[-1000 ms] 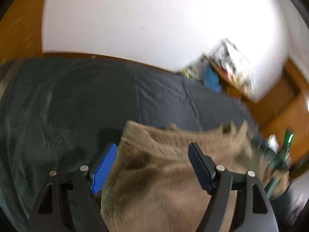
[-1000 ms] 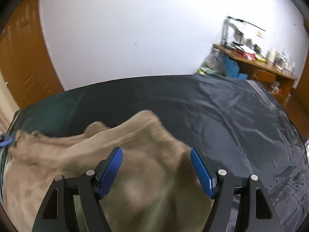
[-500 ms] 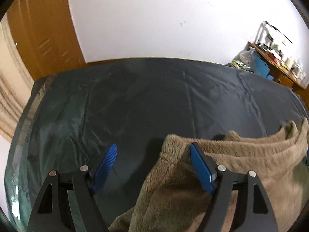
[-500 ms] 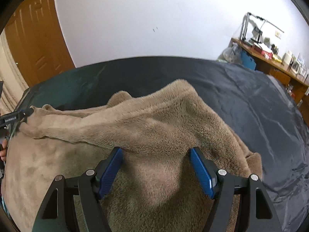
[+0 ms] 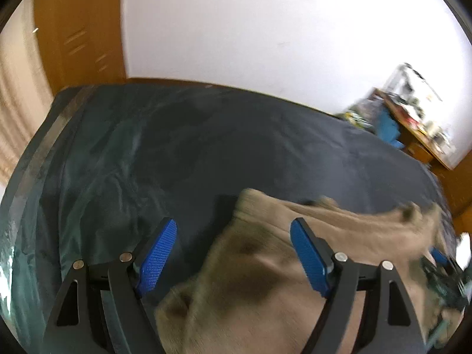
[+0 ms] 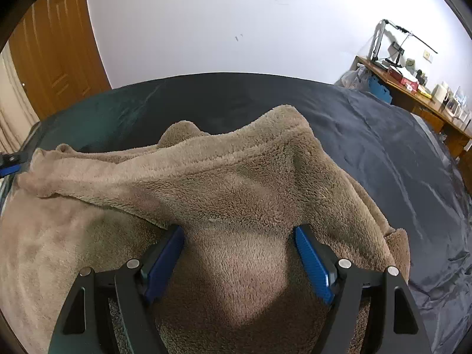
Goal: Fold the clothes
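Note:
A tan fleece garment [image 6: 230,188] lies bunched on a dark bed cover [image 6: 383,147]. In the right wrist view its fabric rises in a ridge between and beyond my right gripper [image 6: 239,242], whose blue-padded jaws stand wide apart around the fleece. In the left wrist view, which is blurred, the garment [image 5: 265,265] fills the lower right. My left gripper [image 5: 233,236] is open, its right finger over the fleece, its left finger over the bare cover [image 5: 147,162]. The left gripper's tip shows at the far left of the right wrist view [image 6: 8,163].
A white wall [image 6: 236,20] stands behind the bed. A wooden door [image 6: 50,47] and a curtain are at the left. A cluttered wooden desk [image 6: 413,85] stands at the right, with bags beside it.
The left wrist view has swung and blurred; the fleece now reaches further in between the left fingers. The right gripper has sunk slightly into the garment; the fleece now covers its fingertips.

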Available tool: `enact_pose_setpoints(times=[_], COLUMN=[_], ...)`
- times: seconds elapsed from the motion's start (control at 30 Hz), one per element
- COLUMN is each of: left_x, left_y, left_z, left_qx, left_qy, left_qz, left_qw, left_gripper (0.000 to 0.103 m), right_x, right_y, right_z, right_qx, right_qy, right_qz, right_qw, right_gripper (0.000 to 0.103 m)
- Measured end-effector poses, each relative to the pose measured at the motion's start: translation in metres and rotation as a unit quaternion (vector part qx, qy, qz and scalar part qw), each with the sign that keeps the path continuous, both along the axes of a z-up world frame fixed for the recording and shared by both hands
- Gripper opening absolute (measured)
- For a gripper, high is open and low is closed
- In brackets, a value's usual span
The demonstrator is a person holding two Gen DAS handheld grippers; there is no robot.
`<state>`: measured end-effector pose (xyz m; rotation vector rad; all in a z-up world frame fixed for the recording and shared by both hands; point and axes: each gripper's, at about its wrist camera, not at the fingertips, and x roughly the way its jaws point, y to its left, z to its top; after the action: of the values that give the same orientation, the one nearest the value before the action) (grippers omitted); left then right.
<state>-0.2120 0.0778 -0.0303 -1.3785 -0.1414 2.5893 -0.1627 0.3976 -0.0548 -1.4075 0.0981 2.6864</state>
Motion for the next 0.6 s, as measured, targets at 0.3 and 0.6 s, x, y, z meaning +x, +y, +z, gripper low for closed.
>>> enact_pose_setpoints(times=[0.3,0.6], left_x=[0.007,-0.042], left_y=[0.085,0.09], left_z=[-0.004,-0.038], left_qx=[-0.05,-0.045], left_qy=[-0.022,-0.061], left_qz=[-0.093,-0.03], left_qw=[0.9942,0.9967], left_gripper=[0.085,0.086], right_x=[-0.001,0.001], right_y=[0.0,0.0], right_z=[0.0,0.0], right_qx=[0.001,-0.005], right_qy=[0.004,0.012], right_qz=[-0.001,-0.001], right_qw=[1.0,1.0], right_gripper=[0.08,0.08])
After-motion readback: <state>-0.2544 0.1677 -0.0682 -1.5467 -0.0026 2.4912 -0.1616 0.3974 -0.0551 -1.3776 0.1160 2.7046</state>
